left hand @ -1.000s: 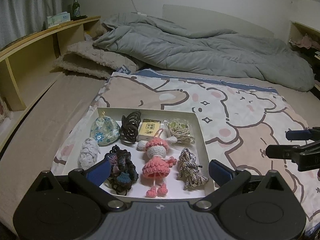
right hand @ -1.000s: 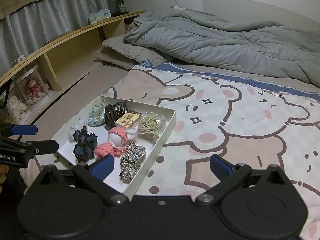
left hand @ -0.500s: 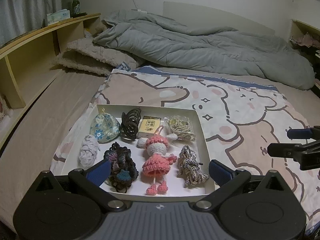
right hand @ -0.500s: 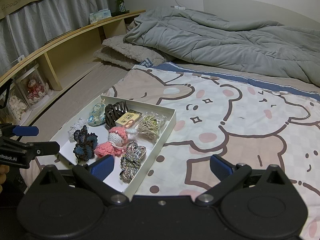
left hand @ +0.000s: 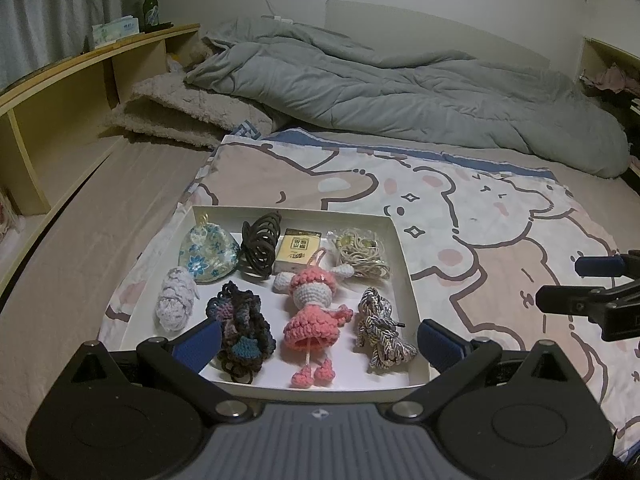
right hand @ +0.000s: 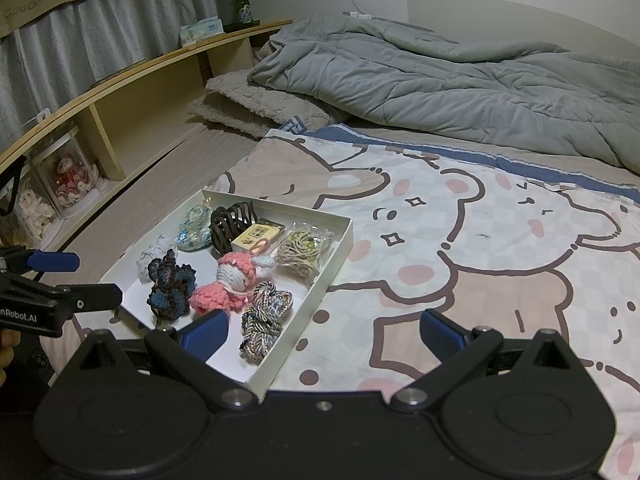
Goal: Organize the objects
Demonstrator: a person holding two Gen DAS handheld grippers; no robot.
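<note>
Bedroom: rumpled duvet (left hand: 400, 96), bed shelf (left hand: 80, 76)

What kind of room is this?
Most likely a bedroom: a rumpled grey duvet lies on a bed, a cartoon bear blanket is spread over it, and a wooden shelf runs alongside.

left wrist: low, near, faces white tray (left hand: 404, 248) straight | right wrist: from tray's right, faces the cartoon sheet (right hand: 460, 240) | shared: tray, sheet, grey duvet (left hand: 400, 92)
</note>
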